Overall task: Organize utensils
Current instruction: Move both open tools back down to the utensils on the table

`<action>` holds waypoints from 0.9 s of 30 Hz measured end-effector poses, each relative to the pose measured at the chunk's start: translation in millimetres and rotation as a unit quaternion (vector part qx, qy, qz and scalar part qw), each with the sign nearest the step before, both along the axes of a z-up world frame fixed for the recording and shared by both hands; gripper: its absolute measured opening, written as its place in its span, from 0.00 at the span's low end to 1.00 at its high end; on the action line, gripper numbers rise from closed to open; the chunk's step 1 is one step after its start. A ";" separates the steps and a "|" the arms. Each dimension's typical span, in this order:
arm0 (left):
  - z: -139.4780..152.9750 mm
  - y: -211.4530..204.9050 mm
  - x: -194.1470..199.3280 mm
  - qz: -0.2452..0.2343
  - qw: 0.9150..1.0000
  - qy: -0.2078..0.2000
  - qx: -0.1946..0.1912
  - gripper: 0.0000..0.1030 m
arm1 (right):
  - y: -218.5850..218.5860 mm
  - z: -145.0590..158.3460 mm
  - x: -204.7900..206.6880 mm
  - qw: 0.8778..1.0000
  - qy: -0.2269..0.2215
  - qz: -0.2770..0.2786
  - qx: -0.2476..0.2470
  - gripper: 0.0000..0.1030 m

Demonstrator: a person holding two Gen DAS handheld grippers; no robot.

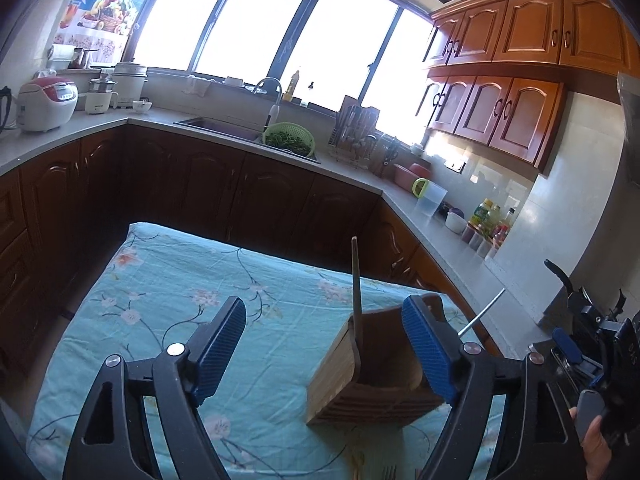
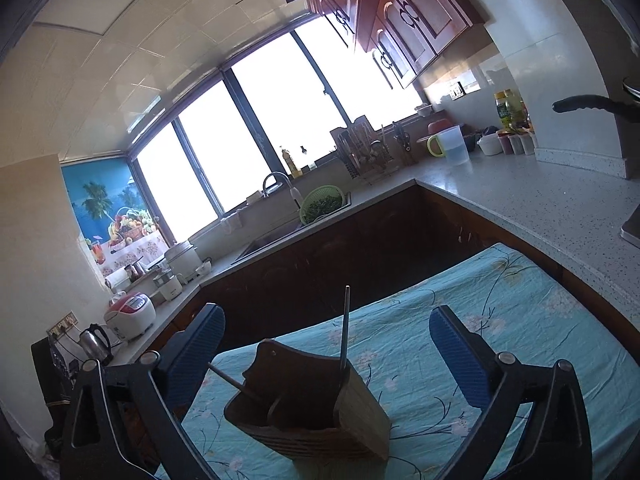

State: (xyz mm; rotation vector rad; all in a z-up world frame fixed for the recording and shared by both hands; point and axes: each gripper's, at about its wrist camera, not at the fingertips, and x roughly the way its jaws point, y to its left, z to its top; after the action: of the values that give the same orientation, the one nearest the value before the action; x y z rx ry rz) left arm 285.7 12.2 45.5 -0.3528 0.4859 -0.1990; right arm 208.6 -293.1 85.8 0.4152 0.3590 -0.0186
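Wooden utensil holder (image 1: 372,376) stands on your cloth-covered bench (image 1: 168,280), a dark stick (image 1: 355,280) and a metal rod (image 2: 345,328), perhaps chopsticks, leaning inside for storage. Both your left hand-held gripper (image 1: 324,348) and right hand-held gripper (image 2: 326,356) gape wide, gripping nothing.

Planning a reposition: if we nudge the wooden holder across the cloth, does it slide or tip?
The holder looks rigid and tall for its base, so a high push may tip it. The wrinkled cloth would probably drag rather than let it slide. Both utensils, and, lean loosely and may shift.
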 end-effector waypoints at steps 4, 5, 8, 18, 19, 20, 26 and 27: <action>-5.8 8.3 -34.7 -0.007 1.000 0.016 0.000 0.79 | -0.5 -5.9 -32.9 1.000 0.013 0.002 0.004 1.00; -7.9 9.4 -43.2 -0.007 1.000 0.020 0.001 0.79 | -0.3 -9.0 -41.3 1.000 0.018 0.004 0.007 1.00; -9.1 16.2 -68.1 -0.012 0.999 0.032 0.005 0.79 | -0.1 -18.9 -66.6 0.999 0.036 0.003 0.005 1.00; -28.1 29.5 -138.6 -0.027 0.997 0.075 0.009 0.79 | -6.2 -55.1 -137.6 0.995 0.095 -0.018 0.005 1.00; -30.1 29.2 -142.7 -0.030 0.996 0.081 0.012 0.79 | -6.3 -58.4 -142.1 0.995 0.100 -0.018 0.003 1.00; -32.4 28.5 -145.2 -0.032 0.996 0.086 0.016 0.79 | -6.2 -61.8 -146.0 0.994 0.106 -0.019 0.001 1.00; -37.4 19.1 -147.1 -0.044 0.993 0.110 0.027 0.79 | -0.2 -80.1 -162.7 0.990 0.135 -0.022 -0.019 1.00; -37.8 15.5 -145.2 -0.047 0.992 0.112 0.032 0.79 | 1.2 -82.0 -163.1 0.990 0.139 -0.022 -0.021 1.00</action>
State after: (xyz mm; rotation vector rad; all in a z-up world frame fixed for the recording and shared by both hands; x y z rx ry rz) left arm 140.5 27.7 7.7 -0.2914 0.7298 -0.2369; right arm 45.4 -292.0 3.8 0.3787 0.6225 -0.1267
